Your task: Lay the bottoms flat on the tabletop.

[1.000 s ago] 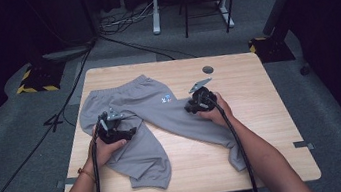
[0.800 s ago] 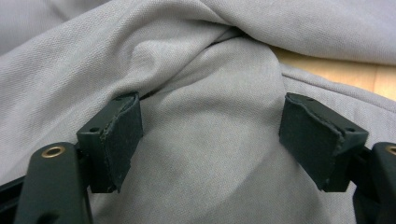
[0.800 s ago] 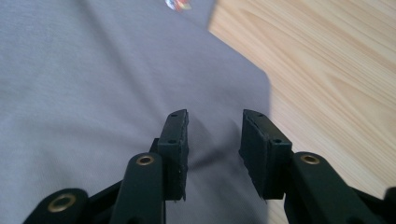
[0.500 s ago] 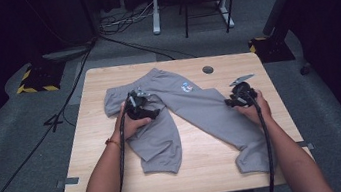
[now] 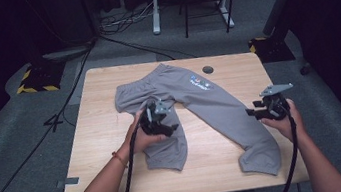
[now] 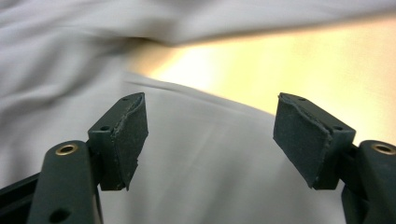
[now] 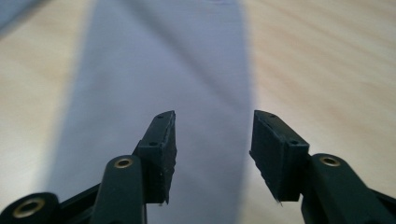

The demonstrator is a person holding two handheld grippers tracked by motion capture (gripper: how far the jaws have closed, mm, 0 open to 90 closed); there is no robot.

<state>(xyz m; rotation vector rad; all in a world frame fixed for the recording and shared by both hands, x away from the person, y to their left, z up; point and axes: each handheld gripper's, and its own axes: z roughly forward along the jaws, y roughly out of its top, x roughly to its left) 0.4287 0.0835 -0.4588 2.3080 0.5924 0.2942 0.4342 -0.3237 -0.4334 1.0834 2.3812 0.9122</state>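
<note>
We have the grey sweatpants (image 5: 195, 107) spread on the wooden bench (image 5: 102, 130), waistband toward the far edge, one leg running out toward the near right corner and the other bunched short under the left gripper (image 5: 158, 120). That shorter leg is doubled over on itself, and this is where we see trouble — a grab there could take both layers at once and drag the fold along instead of opening it.

The left gripper's fingers (image 6: 126, 135) stand wide apart over the cloth, having just closed a little, with nothing pinched between them. The right gripper (image 5: 266, 108) hangs off the long leg's outer side, above bare bench; its fingers (image 7: 163, 154) have just been opening, stand moderately apart and hold nothing, though the leg lies ahead of them.

If we pull one leg before the other hand has a hold, the whole garment may slide across the smooth bench — and the cuff (image 5: 261, 161) near the front edge could slip over it.
</note>
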